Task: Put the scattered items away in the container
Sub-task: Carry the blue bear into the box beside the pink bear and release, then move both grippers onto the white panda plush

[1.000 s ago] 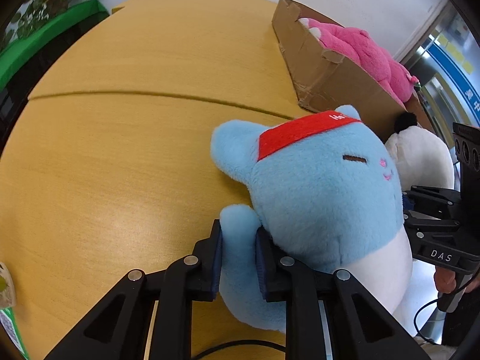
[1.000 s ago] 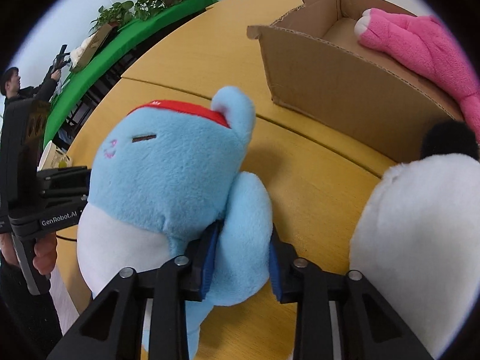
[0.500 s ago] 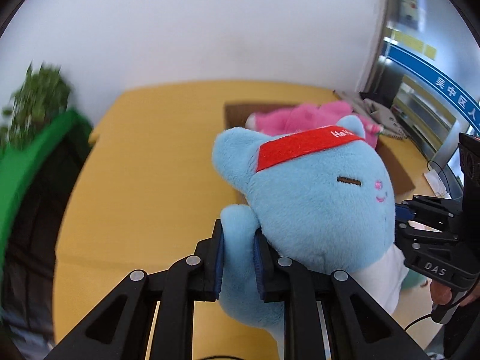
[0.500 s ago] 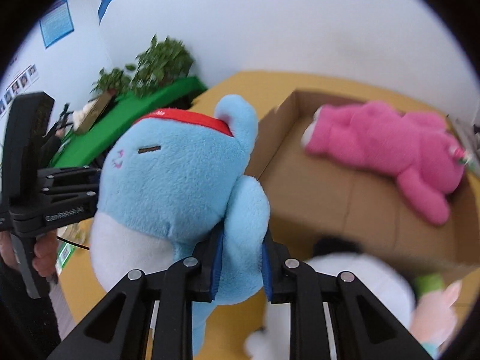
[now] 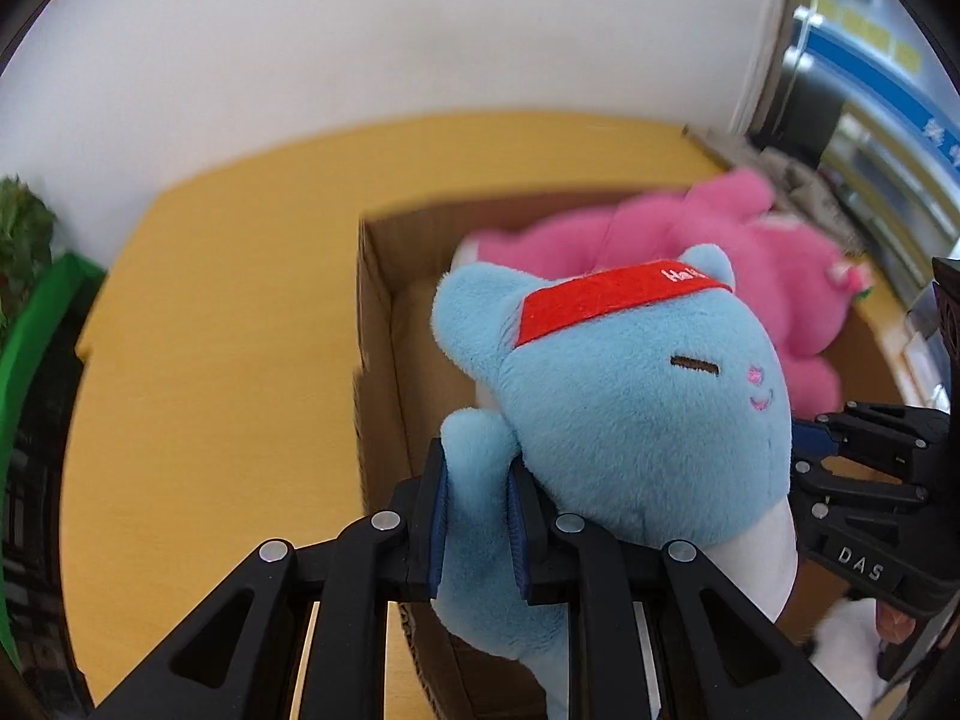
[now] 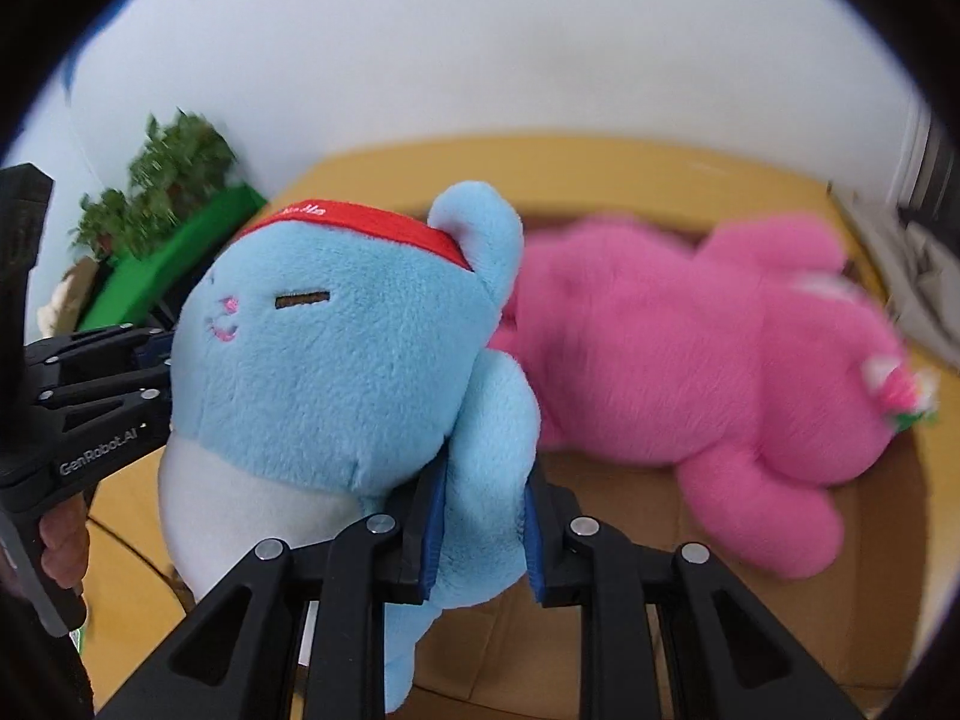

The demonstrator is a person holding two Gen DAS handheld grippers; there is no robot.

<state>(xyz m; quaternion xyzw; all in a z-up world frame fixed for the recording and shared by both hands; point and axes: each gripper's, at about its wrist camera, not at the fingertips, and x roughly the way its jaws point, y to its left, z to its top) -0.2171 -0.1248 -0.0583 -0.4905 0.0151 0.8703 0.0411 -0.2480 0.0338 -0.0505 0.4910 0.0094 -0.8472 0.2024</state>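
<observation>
While we carry the blue plush (image 5: 630, 420) over the cardboard box (image 5: 378, 360), both tools are clamped on it: left gripper (image 5: 477, 525) pinches one stubby arm, right gripper (image 6: 483, 531) pinches the other, pads sunk into the pile. Toy hangs in the air above the box's near-left part, with the pink plush (image 6: 708, 372) lying inside, far and right. To do this well, we'd judge: keep both hands level, lower into the free floor left of the pink toy, let go together once the belly rests. Blue one is round, short fuzzy fleece, white belly, stiff red felt headband (image 5: 612, 300). Box is plain corrugated, thin walls, likely to flex. Table (image 5: 228, 330) is smooth yellow wood.
</observation>
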